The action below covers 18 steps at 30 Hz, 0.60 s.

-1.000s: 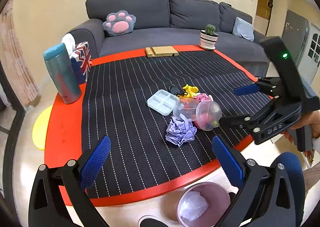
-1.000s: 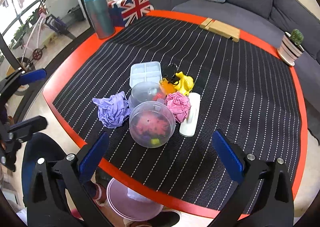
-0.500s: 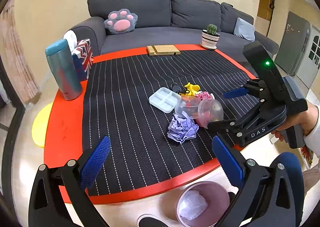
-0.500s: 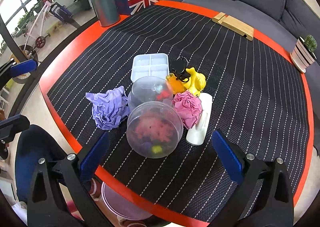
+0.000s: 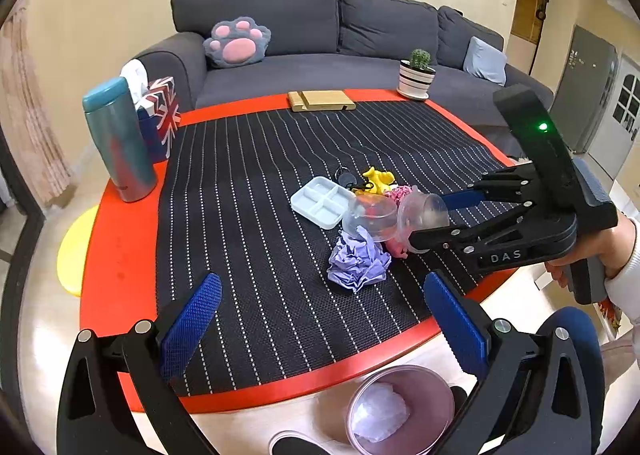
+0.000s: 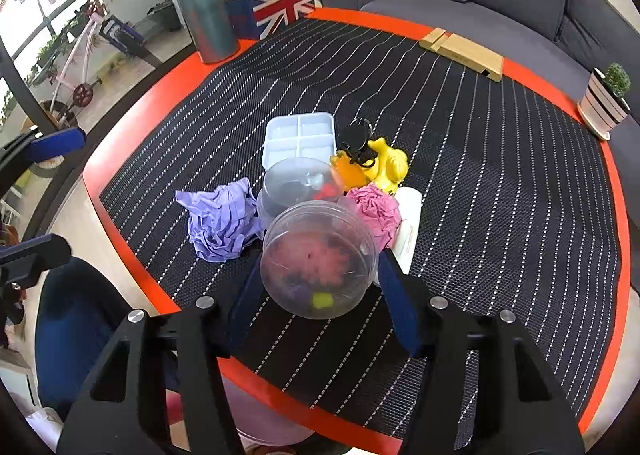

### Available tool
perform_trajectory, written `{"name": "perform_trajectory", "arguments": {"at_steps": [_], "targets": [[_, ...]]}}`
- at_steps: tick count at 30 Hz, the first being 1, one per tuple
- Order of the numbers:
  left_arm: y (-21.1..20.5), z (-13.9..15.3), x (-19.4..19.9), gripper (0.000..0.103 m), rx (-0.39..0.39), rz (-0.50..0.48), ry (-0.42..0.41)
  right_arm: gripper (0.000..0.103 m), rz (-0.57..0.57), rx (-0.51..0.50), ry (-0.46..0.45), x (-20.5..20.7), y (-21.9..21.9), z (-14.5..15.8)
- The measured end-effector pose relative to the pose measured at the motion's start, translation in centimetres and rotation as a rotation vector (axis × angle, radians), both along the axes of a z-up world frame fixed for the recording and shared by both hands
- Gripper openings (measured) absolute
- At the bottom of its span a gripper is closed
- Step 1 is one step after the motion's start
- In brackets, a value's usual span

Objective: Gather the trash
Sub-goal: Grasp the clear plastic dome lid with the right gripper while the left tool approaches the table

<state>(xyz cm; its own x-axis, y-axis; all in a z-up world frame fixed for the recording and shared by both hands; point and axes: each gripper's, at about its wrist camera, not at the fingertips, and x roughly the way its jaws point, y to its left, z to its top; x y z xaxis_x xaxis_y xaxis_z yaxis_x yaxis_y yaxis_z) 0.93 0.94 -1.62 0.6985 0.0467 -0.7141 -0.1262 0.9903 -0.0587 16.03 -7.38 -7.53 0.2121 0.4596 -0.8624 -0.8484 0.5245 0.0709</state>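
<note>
Near the surface's (image 6: 132, 111) front edge, my right gripper (image 6: 316, 279) has just narrowed its jaws around the clear plastic cup (image 6: 318, 259); my left gripper (image 5: 320, 319) stays spread, waiting.

Cluster at the mat's middle, bin below the table's near edge.

In the left wrist view we find the divided tray (image 5: 322, 202) at the centre of the mat (image 5: 248, 191); at its 4 o'clock two plastic cups (image 5: 370, 213) lie on their sides, and the crumpled paper ball (image 5: 357, 261) sits at 6 o'clock of them, touching. The duck toy (image 5: 378, 179) lies at the tray's 2 o'clock. The flask (image 5: 120, 141) stands at 9 o'clock on the table rim, the tissue box (image 5: 162, 117) just behind it. The wooden stand (image 5: 320, 100) sits at 12 o'clock, the potted cactus (image 5: 417, 73) at 1 o'clock. The bin (image 5: 402, 409) stands on the floor at 6 o'clock.
</note>
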Motion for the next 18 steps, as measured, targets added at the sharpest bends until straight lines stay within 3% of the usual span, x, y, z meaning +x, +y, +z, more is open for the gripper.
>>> {"name": "perform_trajectory", "arguments": {"at_steps": [10, 18], "targets": [[-0.3, -0.3, 2.0, 0.097, 0.001, -0.041, 0.019, 0.058, -0.056, 0.061, 0.001, 0.0, -2.0, 2.0], [-0.3, -1.2, 4.7, 0.097, -0.017, -0.084, 0.09, 0.058, -0.082, 0.09, -0.01, -0.2, -3.7, 3.4]]}}
